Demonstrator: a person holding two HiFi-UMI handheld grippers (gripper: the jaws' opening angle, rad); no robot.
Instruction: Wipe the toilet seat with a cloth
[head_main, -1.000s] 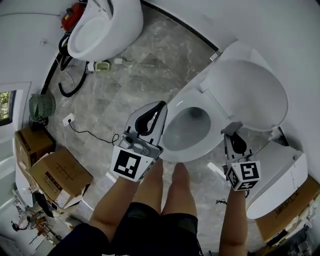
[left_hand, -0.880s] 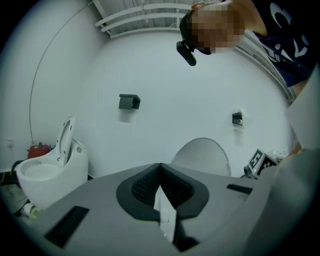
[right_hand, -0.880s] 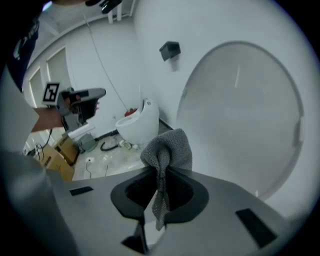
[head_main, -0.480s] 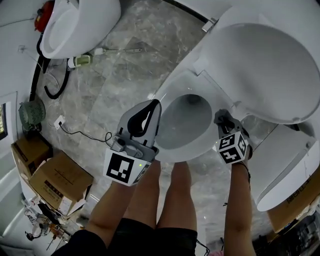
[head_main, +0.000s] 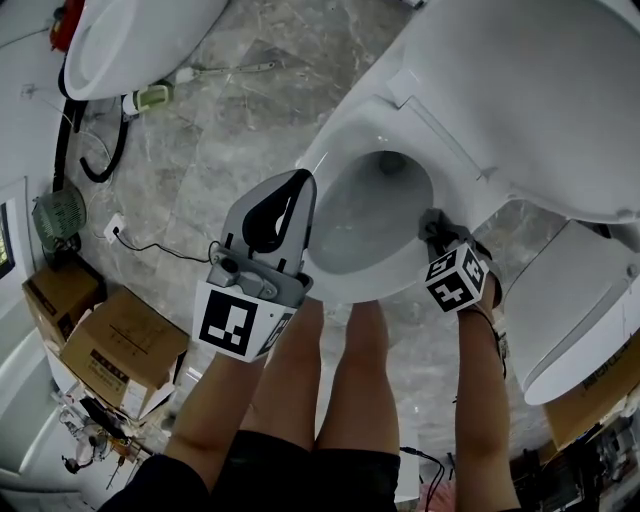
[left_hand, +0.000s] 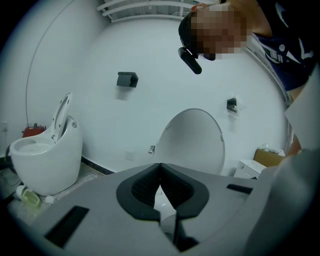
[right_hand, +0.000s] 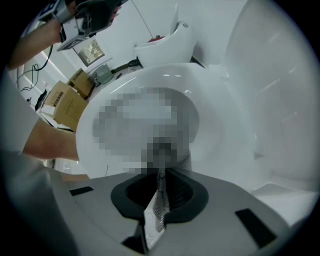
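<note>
The white toilet seat rings the open bowl, and its lid stands raised behind. My right gripper rests on the seat's right rim, shut on a grey woven cloth. In the right gripper view the cloth is pinched between the jaws of the right gripper and lies against the seat. My left gripper hovers over the seat's left rim, jaws together and nothing in them. In the left gripper view the left gripper points at the lid.
A second white toilet stands at the far left with a green-handled brush beside it. Cardboard boxes and a cable lie on the marble floor at left. A white fixture sits at right. The person's legs stand before the bowl.
My right gripper has moved up from beside the bowl's front right onto the seat's right rim with the cloth. The head view has moved closer. The left gripper has barely moved.
</note>
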